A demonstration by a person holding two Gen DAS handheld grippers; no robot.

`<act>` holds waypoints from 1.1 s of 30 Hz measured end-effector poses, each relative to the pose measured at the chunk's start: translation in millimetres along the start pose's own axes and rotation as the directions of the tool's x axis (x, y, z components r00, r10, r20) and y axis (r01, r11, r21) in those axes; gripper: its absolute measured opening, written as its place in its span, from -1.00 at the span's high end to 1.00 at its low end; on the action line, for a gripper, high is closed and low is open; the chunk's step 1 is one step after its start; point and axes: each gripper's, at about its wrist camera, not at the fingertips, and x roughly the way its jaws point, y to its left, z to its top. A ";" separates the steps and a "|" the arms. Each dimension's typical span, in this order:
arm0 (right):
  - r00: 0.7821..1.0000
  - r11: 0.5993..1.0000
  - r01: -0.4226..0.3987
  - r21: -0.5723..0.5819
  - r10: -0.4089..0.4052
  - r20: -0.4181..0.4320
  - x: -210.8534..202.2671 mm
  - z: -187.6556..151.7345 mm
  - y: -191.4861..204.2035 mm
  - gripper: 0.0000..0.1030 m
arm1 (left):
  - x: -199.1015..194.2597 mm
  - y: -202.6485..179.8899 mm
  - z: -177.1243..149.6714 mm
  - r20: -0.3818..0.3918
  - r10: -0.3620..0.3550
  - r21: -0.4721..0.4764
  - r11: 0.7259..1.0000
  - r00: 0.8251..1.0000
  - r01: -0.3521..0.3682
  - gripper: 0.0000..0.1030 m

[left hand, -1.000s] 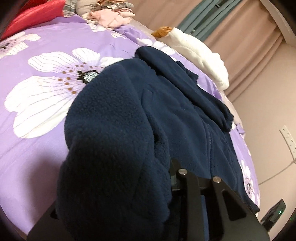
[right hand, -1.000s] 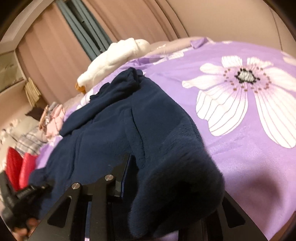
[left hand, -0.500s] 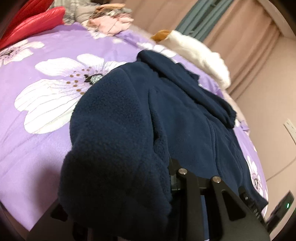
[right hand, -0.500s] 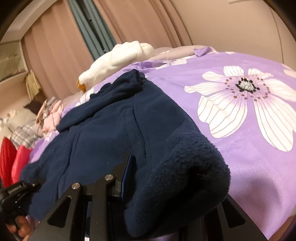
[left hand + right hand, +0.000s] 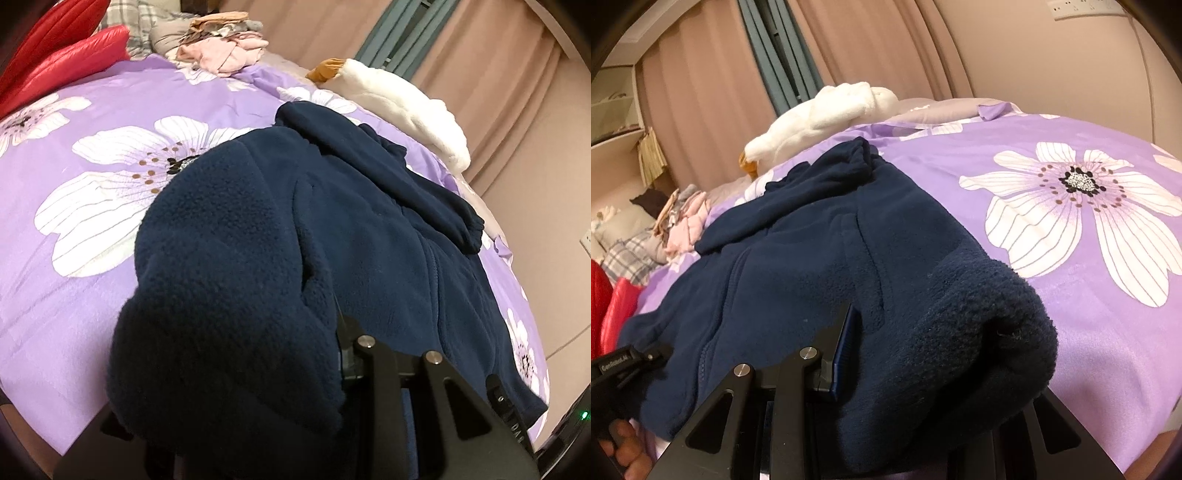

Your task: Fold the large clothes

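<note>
Left wrist view: left gripper (image 5: 314,350) and right gripper (image 5: 923,369) each clench the fleece jacket's (image 5: 369,229) near hem, lifted for folding toward its far collar.

Left gripper (image 5: 332,354) clamps navy fleece jacket (image 5: 369,229).

I saw a bed (image 5: 110,229) carrying a navy fleece jacket (image 5: 369,229), white plush toy (image 5: 406,110), pink clothes (image 5: 221,59) and red jacket (image 5: 66,55).

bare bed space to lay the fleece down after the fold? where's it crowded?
Free: flowered purple bedspread between navy fleece and red pillows; also bedspread right of the fleece in the right view. Crowded: pink clothes pile and white plush along the far edge.
</note>
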 end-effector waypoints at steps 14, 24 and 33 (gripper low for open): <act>0.998 0.998 0.060 -0.008 -0.060 0.009 -1.7 -0.3 8.4 0.50 | 0.8 3.5 3.8 -0.026 -0.026 -0.049 0.999 0.999 0.024 0.41; 0.998 0.998 0.058 -0.003 -0.058 0.006 -3.2 -0.6 8.7 0.50 | -0.7 0.9 3.1 -0.024 -0.008 -0.056 0.998 1.000 0.006 0.40; 0.998 0.998 0.055 -0.001 -0.055 0.009 -3.5 -0.5 8.9 0.50 | -0.5 2.3 3.6 -0.026 -0.013 -0.047 0.999 1.000 0.012 0.40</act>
